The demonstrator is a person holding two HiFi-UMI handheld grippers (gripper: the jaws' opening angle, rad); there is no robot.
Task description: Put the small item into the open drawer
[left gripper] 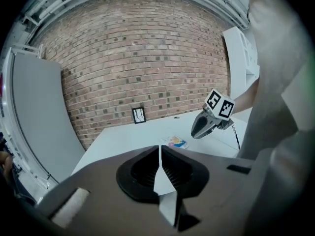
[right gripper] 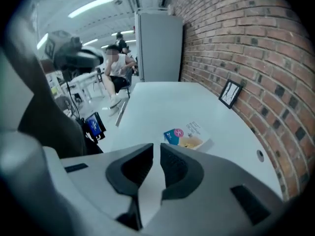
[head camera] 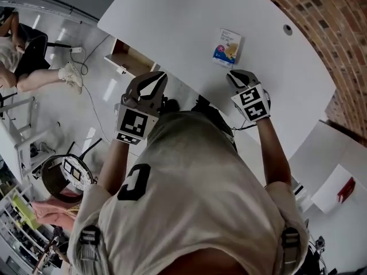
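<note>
The small packet [head camera: 228, 46] lies flat on the white table [head camera: 172, 16]. It is a little card pack, blue and orange on one part and white on the other. Nothing is touching it.

The right gripper [head camera: 234, 74] is near the packet, on the person's side of it, and points at it. Its jaws are together with nothing in them. The left gripper [head camera: 156, 78] is farther from the packet, off to the packet's left. Its jaws are together too, and empty.

The packet's long side runs away from the person, almost in line with the right gripper. So I think the right gripper should do the picking. It has to open up first, then go forward and down onto the packet.

The open drawer [head camera: 131, 59] is well to the left of the packet, past the left gripper. The packet is not in it yet.
</note>
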